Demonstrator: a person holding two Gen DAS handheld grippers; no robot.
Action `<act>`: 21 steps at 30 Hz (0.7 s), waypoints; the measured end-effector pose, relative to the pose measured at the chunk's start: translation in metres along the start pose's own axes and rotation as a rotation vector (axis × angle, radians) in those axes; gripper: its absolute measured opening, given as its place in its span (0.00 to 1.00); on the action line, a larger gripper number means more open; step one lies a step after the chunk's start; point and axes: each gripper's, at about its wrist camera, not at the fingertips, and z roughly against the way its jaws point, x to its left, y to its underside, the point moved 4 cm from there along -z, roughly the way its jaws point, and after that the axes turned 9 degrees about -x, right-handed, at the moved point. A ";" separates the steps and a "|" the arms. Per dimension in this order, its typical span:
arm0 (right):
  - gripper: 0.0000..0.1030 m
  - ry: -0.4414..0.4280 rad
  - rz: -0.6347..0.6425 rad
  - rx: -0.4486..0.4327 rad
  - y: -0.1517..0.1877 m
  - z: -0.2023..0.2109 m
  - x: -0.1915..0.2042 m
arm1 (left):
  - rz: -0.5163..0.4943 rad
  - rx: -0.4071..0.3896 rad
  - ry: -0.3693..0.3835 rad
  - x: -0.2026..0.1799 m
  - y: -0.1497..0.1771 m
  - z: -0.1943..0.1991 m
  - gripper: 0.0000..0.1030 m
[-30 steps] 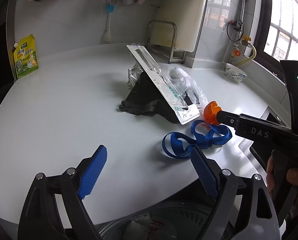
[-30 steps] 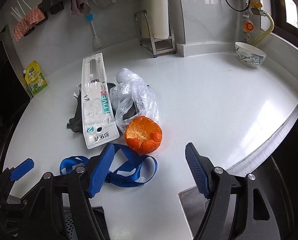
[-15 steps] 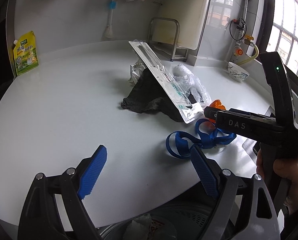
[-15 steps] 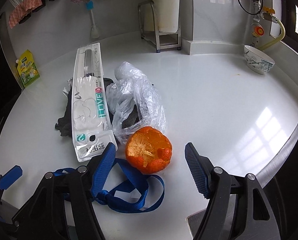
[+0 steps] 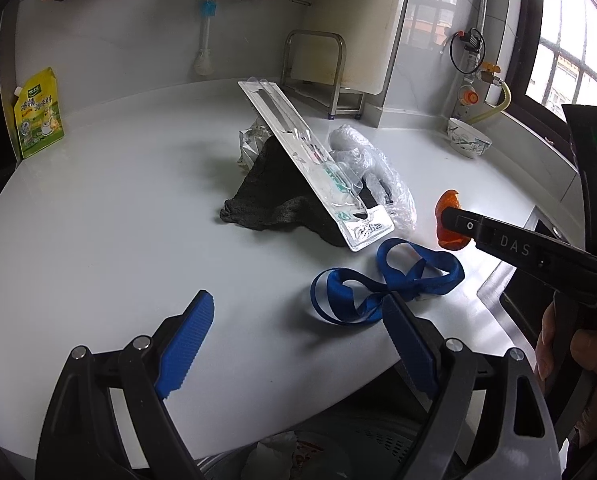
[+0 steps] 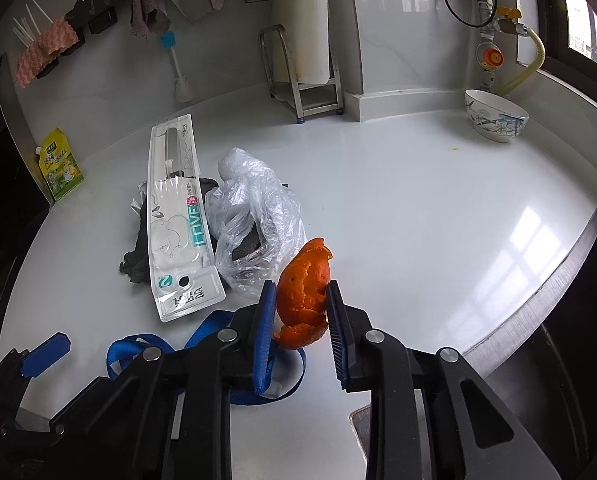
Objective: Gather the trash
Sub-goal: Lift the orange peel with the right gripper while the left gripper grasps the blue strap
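The orange peel [image 6: 304, 296] sits squeezed between the closing pads of the right tool [image 6: 300, 312], just above the blue strap [image 6: 202, 336] on the white bench [image 6: 418, 200]. Being soft, the peel may tear or slip free during lifting; the left tool [image 5: 298, 344] gapes empty

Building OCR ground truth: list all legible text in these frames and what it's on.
"LOVE": clear blister pack, teal strip.
"DAS": side of the right tool, seen from the left wrist.
Yellow pouch: print too small to read.
Blister pack's bottom card and red badge: unreadable.
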 end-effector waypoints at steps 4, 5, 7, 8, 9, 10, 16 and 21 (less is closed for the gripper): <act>0.21 0.017 -0.003 -0.021 0.002 0.009 -0.006 | -0.009 0.011 0.003 -0.007 0.001 -0.006 0.82; 0.21 0.021 0.001 -0.029 0.002 0.012 -0.006 | -0.013 0.014 0.003 -0.008 0.001 -0.007 0.82; 0.21 0.025 0.005 -0.047 0.003 0.019 -0.007 | -0.018 0.019 0.005 -0.011 0.001 -0.010 0.82; 0.21 0.034 0.011 -0.057 0.003 0.024 -0.007 | -0.020 0.023 0.008 -0.013 0.001 -0.012 0.82; 0.21 0.044 0.019 -0.066 0.004 0.028 -0.007 | -0.022 0.031 0.016 -0.015 0.002 -0.014 0.83; 0.21 0.050 0.021 -0.070 0.005 0.032 -0.008 | -0.023 0.040 0.026 -0.016 0.002 -0.016 0.83; 0.21 0.097 0.009 -0.061 0.013 0.041 -0.018 | -0.045 0.035 0.034 -0.028 0.001 -0.024 0.83; 0.21 0.106 -0.007 -0.049 0.020 0.043 -0.024 | -0.076 0.059 0.020 -0.035 -0.001 -0.036 0.84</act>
